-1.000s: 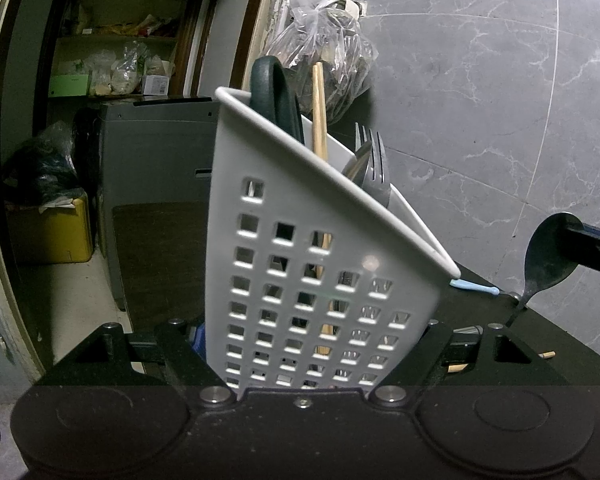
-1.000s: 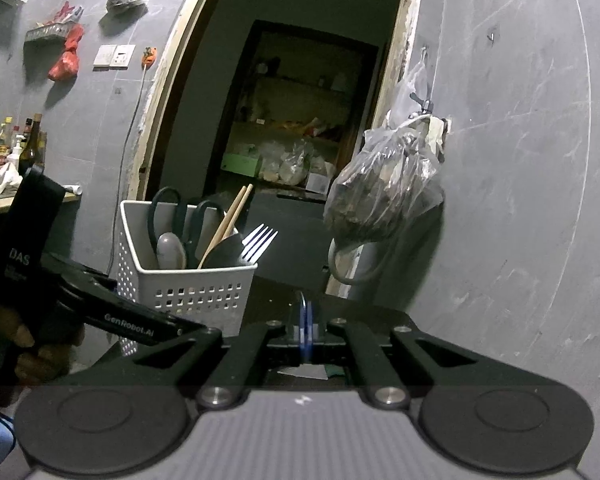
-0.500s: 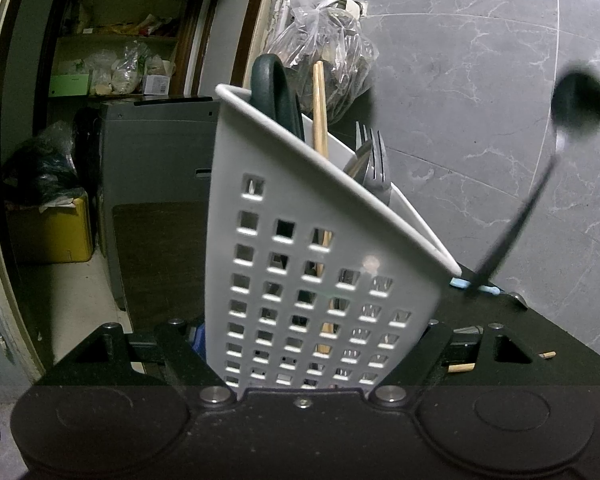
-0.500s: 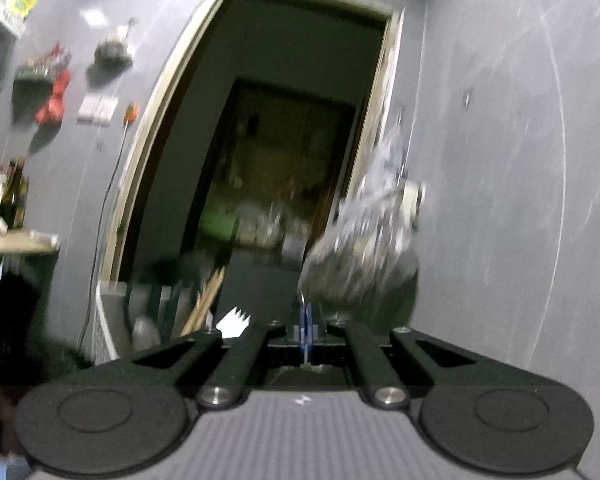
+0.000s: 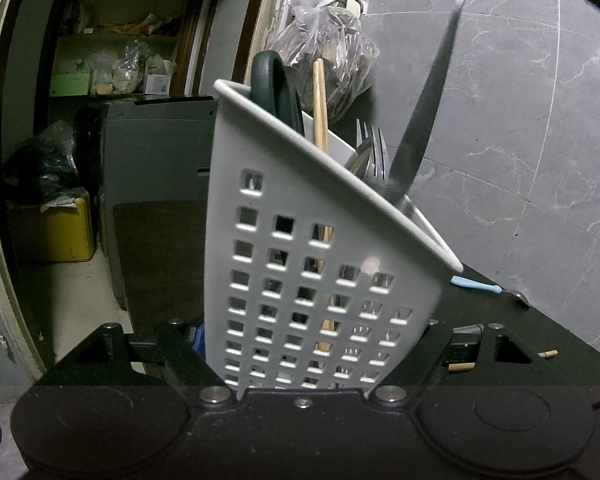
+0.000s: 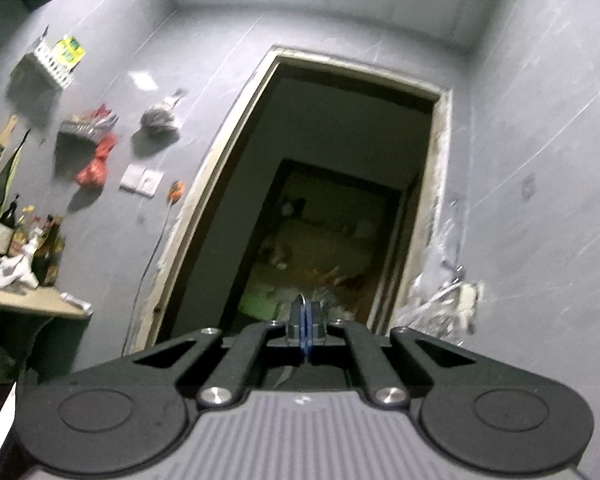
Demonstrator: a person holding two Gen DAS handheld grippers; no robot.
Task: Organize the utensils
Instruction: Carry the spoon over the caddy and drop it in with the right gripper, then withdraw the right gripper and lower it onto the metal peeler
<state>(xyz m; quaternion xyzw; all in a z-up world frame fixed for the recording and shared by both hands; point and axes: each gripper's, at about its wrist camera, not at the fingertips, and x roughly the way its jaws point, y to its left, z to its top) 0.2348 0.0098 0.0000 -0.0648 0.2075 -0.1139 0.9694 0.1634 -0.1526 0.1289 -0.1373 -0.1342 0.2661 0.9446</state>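
Observation:
A white perforated utensil basket (image 5: pixel 284 248) fills the left wrist view, tilted, with my left gripper (image 5: pixel 312 344) shut on its sides. Dark scissor handles (image 5: pixel 272 80), wooden chopsticks (image 5: pixel 320 108) and a fork (image 5: pixel 374 152) stick out of it. A metal spoon (image 5: pixel 424 112) hangs bowl up, and its handle tip reaches the basket's right rim beside the fork. My right gripper (image 6: pixel 302 328) is shut, pointing up at a doorway; a thin metal edge shows between its pads, which I take for the spoon.
The basket is over a black table (image 5: pixel 540 332) that carries a blue stick (image 5: pixel 476 285) and short wooden pieces (image 5: pixel 548 354). A plastic bag (image 5: pixel 328 52) hangs on the grey tiled wall behind. A shelf with bottles (image 6: pixel 28 240) lies left in the right wrist view.
The spoon rose from low at the right, near the table, swung upright and came over the basket handle first. The right wrist view tilted upward, and the basket dropped out of it.

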